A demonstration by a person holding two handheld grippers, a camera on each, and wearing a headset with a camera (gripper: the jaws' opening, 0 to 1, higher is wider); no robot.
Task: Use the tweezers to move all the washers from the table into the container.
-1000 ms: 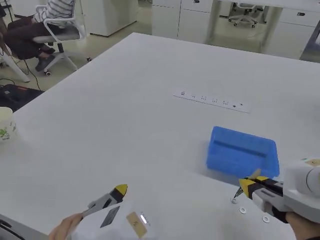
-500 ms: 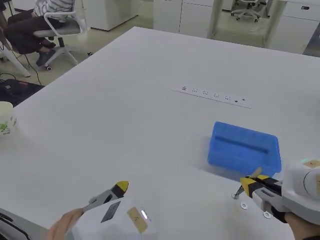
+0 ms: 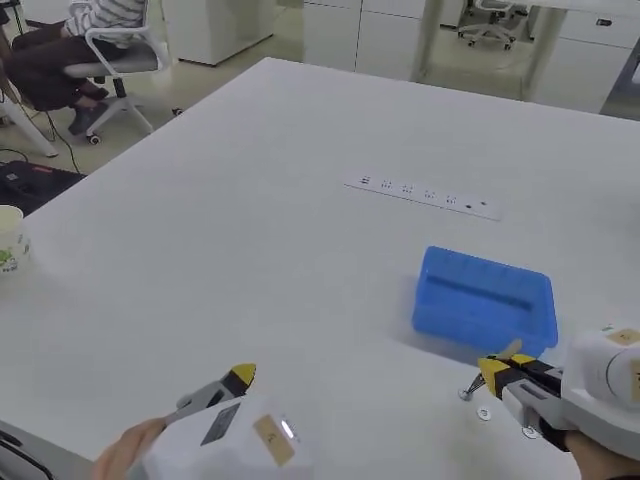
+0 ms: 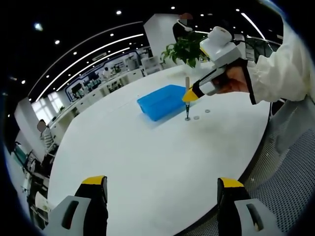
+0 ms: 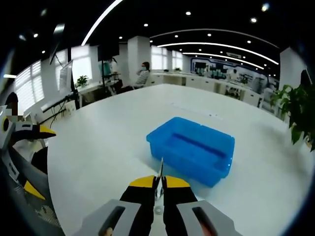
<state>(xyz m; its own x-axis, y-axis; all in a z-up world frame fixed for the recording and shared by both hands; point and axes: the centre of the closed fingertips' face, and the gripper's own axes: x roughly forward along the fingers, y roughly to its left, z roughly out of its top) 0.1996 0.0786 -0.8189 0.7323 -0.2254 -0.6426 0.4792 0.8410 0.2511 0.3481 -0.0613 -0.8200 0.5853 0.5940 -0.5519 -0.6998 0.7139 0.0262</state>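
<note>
Your right gripper has its jaws pinched narrow on the tweezers. They point steeply down w/ the tip at or just above the table, too small to tell if it touches or has anything in it. The steep hold makes sense: a flat washer is easiest to reach from above.

One washer lies just beside the tip. A second washer lies nearer to you, close by the gripper body. The blue container sits open side up just behind the tweezers, so the carry is short (whether any washers are already inside is too small to tell).

Your left gripper hangs over the table well apart to the left, jaws wide & holding nothing. I read that as parked out of the way, since this pick needs one tool only.

My read: you're at the pick step, w/ at least 2 washers not yet moved.
- **Next move:** get the tip around the rim of the nearer washer, then squeeze gently.
- **Risk:** thin flat metal on a smooth top is apt to skid or flip out of the tip, so go slow & lift straight up before swinging to the container.
</note>
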